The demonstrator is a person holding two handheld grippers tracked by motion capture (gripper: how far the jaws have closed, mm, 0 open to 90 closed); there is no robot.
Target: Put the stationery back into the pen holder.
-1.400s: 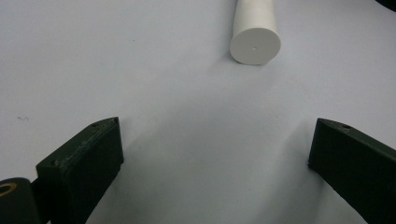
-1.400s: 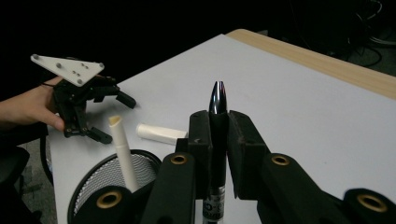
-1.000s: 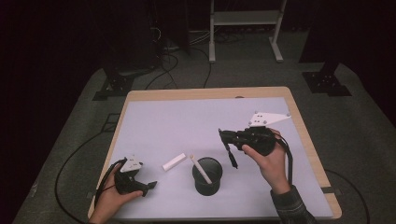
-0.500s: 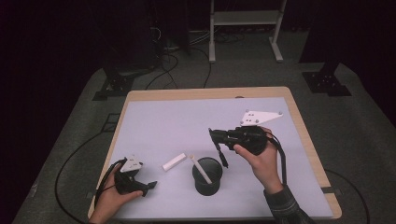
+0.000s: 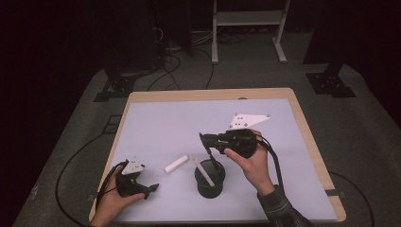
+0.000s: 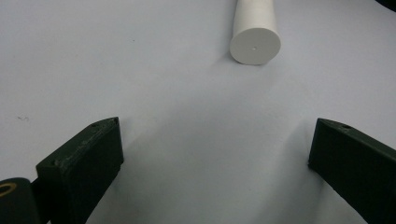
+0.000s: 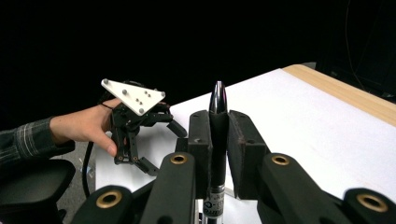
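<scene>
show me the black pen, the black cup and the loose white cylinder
black pen (image 7: 217, 123), right gripper view, barrel between the jaws
black cup (image 5: 209, 186), high view, outer wall
white cylinder (image 6: 255, 45), left gripper view, flat round end

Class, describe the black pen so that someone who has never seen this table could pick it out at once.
Start at the pale sheet covering the wooden table, then find the black cup near its front edge. Just above the cup, the right claw is shut on the black pen. Unlike the white stick leaning in the cup and the white cylinder lying beside it, the pen is dark, glossy and pointed.
</scene>
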